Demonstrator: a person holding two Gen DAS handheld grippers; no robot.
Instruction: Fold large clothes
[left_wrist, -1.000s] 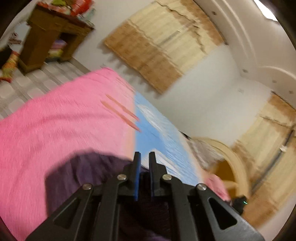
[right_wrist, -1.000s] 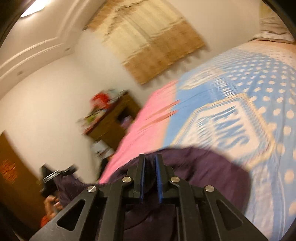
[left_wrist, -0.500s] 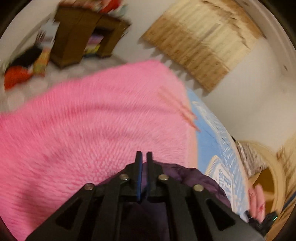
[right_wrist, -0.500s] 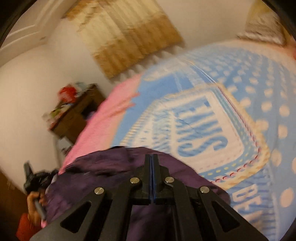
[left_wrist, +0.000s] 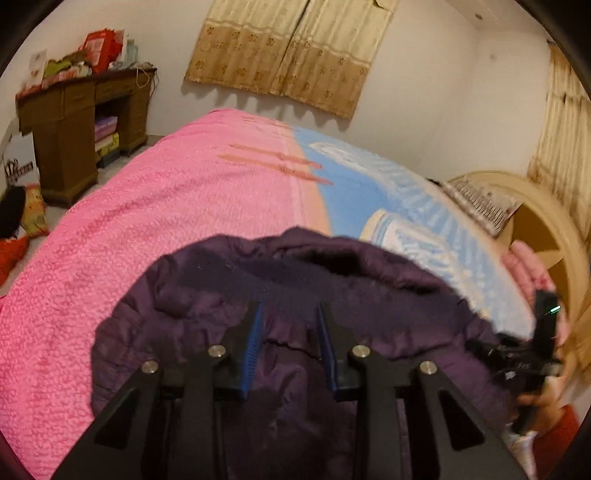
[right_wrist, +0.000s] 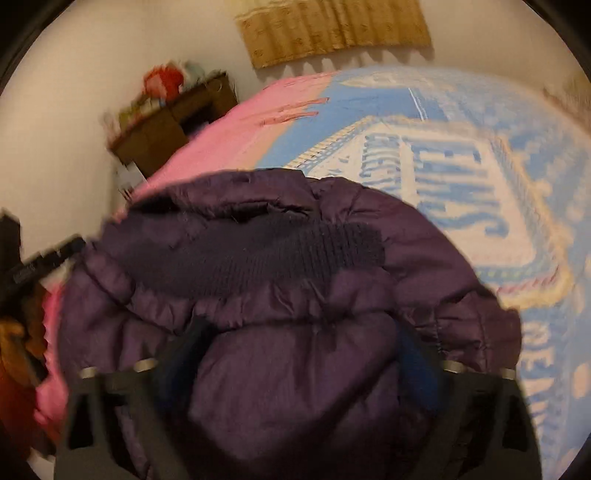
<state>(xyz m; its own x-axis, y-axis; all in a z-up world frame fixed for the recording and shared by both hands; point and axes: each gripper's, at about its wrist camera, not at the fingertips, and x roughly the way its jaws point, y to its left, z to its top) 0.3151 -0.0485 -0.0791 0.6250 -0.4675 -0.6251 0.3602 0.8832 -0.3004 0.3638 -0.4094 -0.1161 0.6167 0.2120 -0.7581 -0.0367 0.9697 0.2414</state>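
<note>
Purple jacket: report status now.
Left tool open, right tool open wide, both over fabric. Purple jacket bunched on bed, ribbed collar up. Nothing blocking.

I count one puffy dark purple quilted jacket (left_wrist: 295, 295) on one bed (left_wrist: 369, 192), which carries one fuzzy pink blanket (left_wrist: 166, 206) and one blue printed cover (right_wrist: 461, 177). I hold two black tongs, left (left_wrist: 290, 321) and right (right_wrist: 295, 350). One brown wooden desk (left_wrist: 74, 118) and two tan curtains (left_wrist: 295, 48) complete it.
</note>
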